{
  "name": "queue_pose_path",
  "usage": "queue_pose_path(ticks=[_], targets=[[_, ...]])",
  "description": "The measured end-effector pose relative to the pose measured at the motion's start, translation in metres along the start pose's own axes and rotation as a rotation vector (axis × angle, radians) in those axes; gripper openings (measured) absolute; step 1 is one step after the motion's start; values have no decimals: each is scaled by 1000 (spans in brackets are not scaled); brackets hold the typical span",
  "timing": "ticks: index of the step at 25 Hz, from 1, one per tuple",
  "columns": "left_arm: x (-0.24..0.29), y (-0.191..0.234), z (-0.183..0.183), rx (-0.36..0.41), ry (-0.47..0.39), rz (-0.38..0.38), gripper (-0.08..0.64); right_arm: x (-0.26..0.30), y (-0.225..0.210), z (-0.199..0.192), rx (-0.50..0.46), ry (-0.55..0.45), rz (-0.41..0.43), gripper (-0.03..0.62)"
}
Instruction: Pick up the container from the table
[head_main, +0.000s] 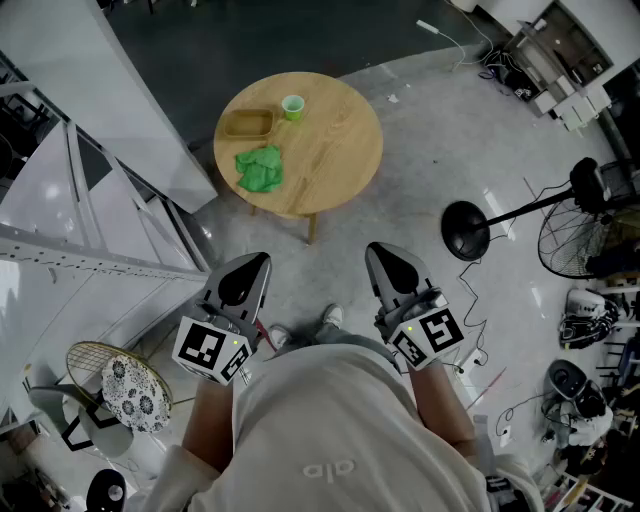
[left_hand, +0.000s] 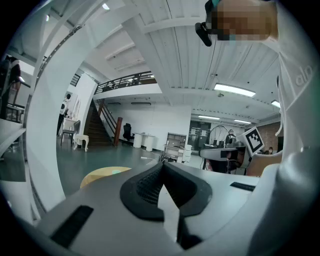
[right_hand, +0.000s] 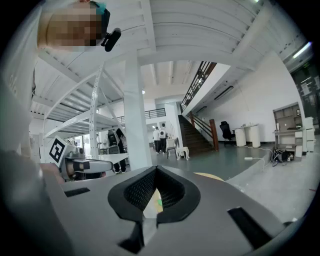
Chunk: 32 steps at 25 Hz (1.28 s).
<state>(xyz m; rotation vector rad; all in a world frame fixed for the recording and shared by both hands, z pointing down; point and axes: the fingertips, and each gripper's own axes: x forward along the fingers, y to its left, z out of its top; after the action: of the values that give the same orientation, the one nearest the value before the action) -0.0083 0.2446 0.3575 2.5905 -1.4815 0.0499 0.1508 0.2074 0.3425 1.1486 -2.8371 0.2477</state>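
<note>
Shirt (head_main: 320, 430) half hiding forearms (head_main: 208, 425), left claw (head_main: 262, 260) and right claw (head_main: 373, 252) closed, empty, container (head_main: 247, 124) on table (head_main: 335, 140) beyond

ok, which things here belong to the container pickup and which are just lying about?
Job: tan container on the round table; left gripper and right gripper, both shut, empty, short of the table.
Lying about: green cup, green cloth on the same table; standing fan on the floor.
</note>
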Motion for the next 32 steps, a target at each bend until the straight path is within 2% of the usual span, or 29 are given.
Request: queue_pose_path(ticks=[10, 15, 20, 25, 32], targets=[[50, -23, 10, 22, 18, 17, 15, -12, -54, 4, 33, -22, 5, 25], [81, -36, 13, 23, 27, 38, 15, -24, -89, 3, 88, -40, 14, 25], [109, -32, 15, 54, 51, 64, 15, -19, -116, 0, 97, -37, 10, 26], [133, -7, 9, 60, 72, 73, 15, 10, -134, -3, 102, -22, -1, 26], [168, 79, 7, 36, 70, 51, 15, 95, -143, -2, 87, 19, -27, 26]])
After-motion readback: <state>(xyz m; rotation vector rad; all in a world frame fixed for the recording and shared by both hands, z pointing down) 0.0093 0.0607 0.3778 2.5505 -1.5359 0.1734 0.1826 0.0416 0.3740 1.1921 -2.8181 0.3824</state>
